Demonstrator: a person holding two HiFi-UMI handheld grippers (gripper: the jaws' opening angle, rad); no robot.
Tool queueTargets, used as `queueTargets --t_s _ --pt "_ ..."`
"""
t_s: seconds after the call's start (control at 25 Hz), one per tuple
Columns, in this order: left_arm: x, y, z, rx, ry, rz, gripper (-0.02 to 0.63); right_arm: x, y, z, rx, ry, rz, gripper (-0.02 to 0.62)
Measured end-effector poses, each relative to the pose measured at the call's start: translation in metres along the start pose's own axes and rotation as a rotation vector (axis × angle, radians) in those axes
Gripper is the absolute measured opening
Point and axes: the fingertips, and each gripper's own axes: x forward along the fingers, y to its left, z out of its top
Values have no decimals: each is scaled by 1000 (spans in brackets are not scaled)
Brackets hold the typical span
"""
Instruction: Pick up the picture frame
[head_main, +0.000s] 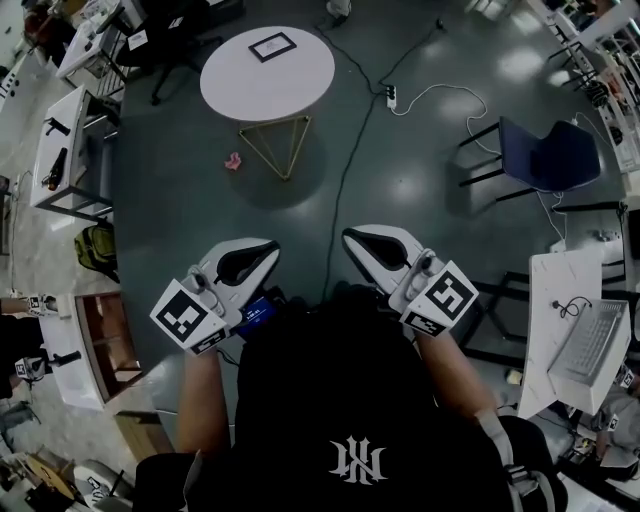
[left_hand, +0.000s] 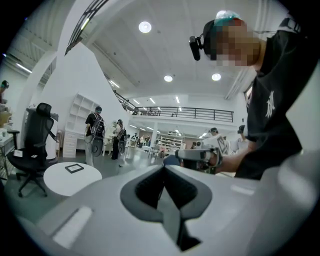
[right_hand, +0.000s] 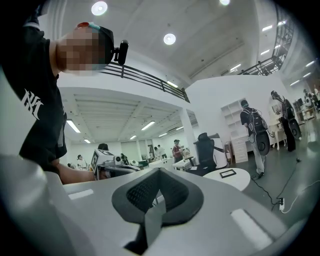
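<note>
Floor is smooth grey, crossed by a black cable, with a blue chair at the right. On the far side stands a round white table. The picture frame lies flat on its far part, well apart from both grippers. I have the left gripper and right gripper near my body, each with jaws pressed together on nothing. Only the gripper views show me the mezzanine railing and people with backpacks standing beyond the table. Only the head view shows the blue chair.
</note>
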Motion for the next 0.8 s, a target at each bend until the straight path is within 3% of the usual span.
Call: queueTargets --t_s 0.8 --pt "112 -34 23 32 36 80 3 -82 -100 27 22 -52 55 2"
